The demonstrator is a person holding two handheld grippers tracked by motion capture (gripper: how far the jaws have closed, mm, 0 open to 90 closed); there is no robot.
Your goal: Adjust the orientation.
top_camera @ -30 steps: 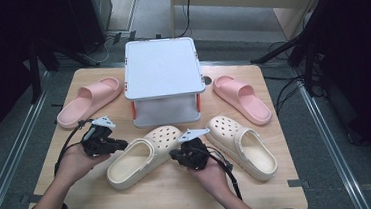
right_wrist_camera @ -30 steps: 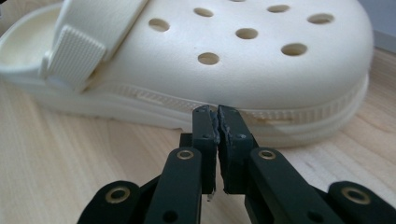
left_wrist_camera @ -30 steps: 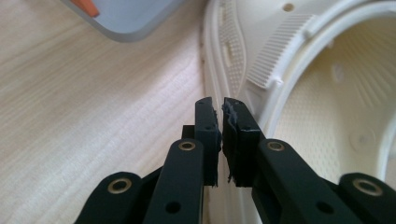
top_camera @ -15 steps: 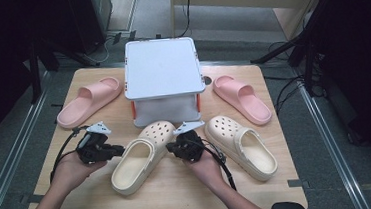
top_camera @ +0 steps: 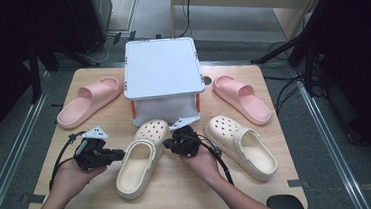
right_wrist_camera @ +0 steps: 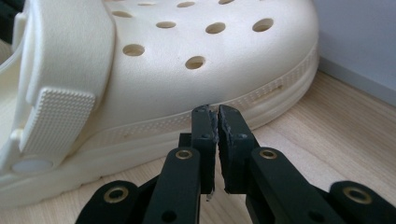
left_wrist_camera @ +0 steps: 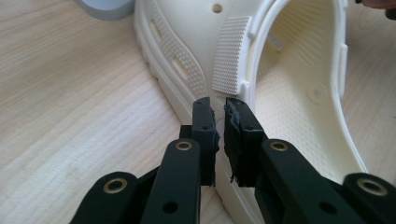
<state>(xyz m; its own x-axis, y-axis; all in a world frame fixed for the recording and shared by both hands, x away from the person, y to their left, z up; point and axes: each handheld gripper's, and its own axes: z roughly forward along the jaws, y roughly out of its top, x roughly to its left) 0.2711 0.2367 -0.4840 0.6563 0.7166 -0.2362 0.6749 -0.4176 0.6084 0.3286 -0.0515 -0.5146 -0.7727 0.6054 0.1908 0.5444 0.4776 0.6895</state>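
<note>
Cream foam clog (top_camera: 140, 158) lies toe-first toward the white lidded box (top_camera: 162, 81) on the wooden table (top_camera: 190, 194), flanked by both tongs. Left gripper (top_camera: 111, 154) and right gripper (top_camera: 170, 143), jaws nearly closed and holding nothing, press opposite sidewalls, apparently to steer the clog rather than lift it.

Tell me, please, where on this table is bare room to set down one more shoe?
Bare wood lies along the near edge of the table, before the left clog and beside the right clog. A smaller patch is the near-left corner, below the left pink slide. Around the white box it is crowded: both clogs' toes nearly meet it, the right pink slide beside.
</note>
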